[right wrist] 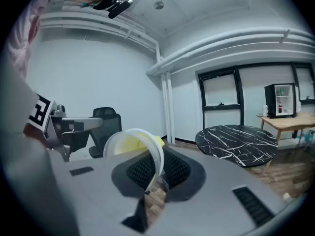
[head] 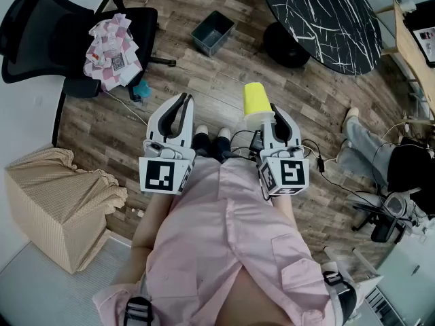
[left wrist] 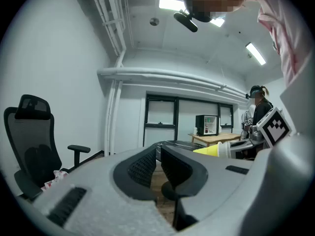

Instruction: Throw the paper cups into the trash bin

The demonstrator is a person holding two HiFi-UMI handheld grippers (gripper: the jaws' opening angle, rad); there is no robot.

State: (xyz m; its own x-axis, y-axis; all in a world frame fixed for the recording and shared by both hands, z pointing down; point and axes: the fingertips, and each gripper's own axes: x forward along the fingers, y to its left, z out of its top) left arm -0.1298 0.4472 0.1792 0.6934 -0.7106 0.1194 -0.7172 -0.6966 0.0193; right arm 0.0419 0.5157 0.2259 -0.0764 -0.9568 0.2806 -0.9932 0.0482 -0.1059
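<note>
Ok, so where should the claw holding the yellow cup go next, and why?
Probably carry the right claw forward and left, toward the trash bin. It pinches the yellow cup by its rim, and the open bin stands on the floor ahead, not yet under the cup.

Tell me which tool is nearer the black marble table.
Right. The right tool, holding the yellow cup, is on the side of the table; the left tool is on the far side, toward the office chair.
</note>
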